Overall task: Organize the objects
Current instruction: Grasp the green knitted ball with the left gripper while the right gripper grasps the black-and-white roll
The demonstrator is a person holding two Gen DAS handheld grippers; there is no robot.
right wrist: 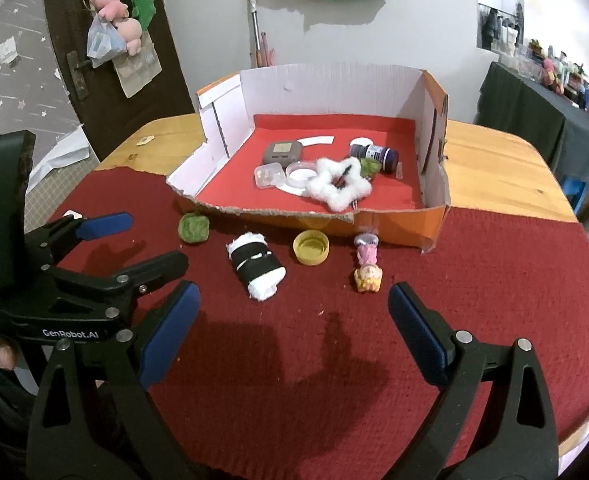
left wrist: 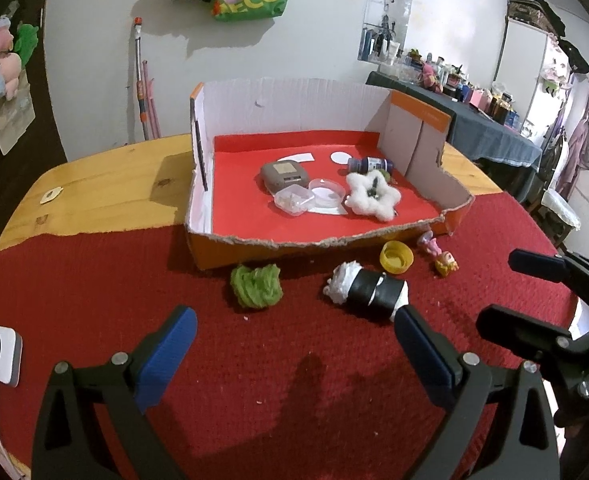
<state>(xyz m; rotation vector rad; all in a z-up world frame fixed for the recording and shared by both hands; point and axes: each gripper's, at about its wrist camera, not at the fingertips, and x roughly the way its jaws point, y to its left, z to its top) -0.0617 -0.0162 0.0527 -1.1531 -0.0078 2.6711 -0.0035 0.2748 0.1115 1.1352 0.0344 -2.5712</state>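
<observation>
A wooden table [left wrist: 106, 176] half covered by a dark red knitted cloth [left wrist: 294, 360] carries a low, torn cardboard box lined in red paper [right wrist: 398, 220] at twelve o'clock. Both tongs, left [left wrist: 294, 344] and right [right wrist: 294, 320], stand wide apart and hold nothing, hovering above the cloth. Loose between them and the box lie a fuzzy green yarn pompom [left wrist: 256, 286], a black band-wrapped roll of white fluffy fabric [left wrist: 368, 288] at one o'clock of the left tongs, a hard yellow plastic bottle cap [right wrist: 311, 247], and two small glossy figurines, pink [right wrist: 366, 250] and yellow [right wrist: 369, 278]. The roll looks light and squashy, best gripped across its firmer black middle. The pompom would compress easily; the cap and figurines seem rigid and slippery, needing a centred pinch. Inside the box a white fluffy star [right wrist: 340, 186] already rests.
</observation>
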